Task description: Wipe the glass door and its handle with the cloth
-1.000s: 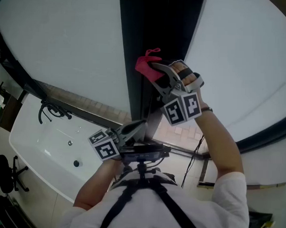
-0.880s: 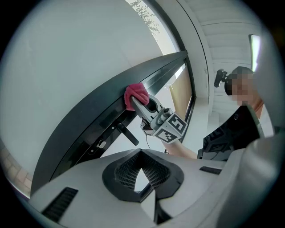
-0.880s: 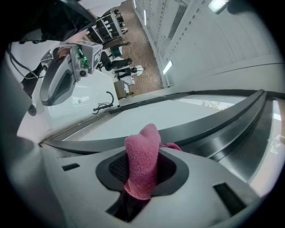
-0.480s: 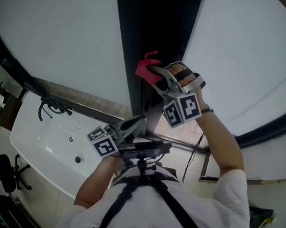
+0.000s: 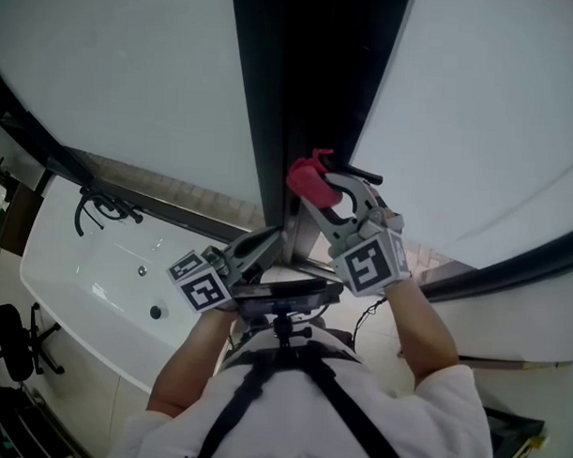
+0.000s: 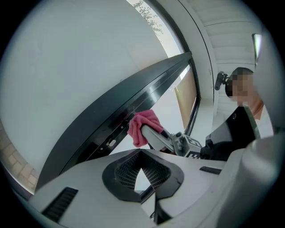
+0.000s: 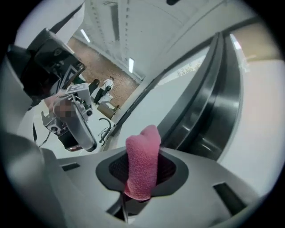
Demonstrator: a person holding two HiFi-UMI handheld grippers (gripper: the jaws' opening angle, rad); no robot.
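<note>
Fuzzy pink cloth [image 7: 142, 162], rolled, clamped in right gripper [image 5: 318, 185], against dark door frame [image 5: 269, 129], left gripper [image 6: 141, 153] closed, empty

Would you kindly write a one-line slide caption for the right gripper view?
Right gripper shut on a pink cloth, held up beside the dark door frame.
</note>
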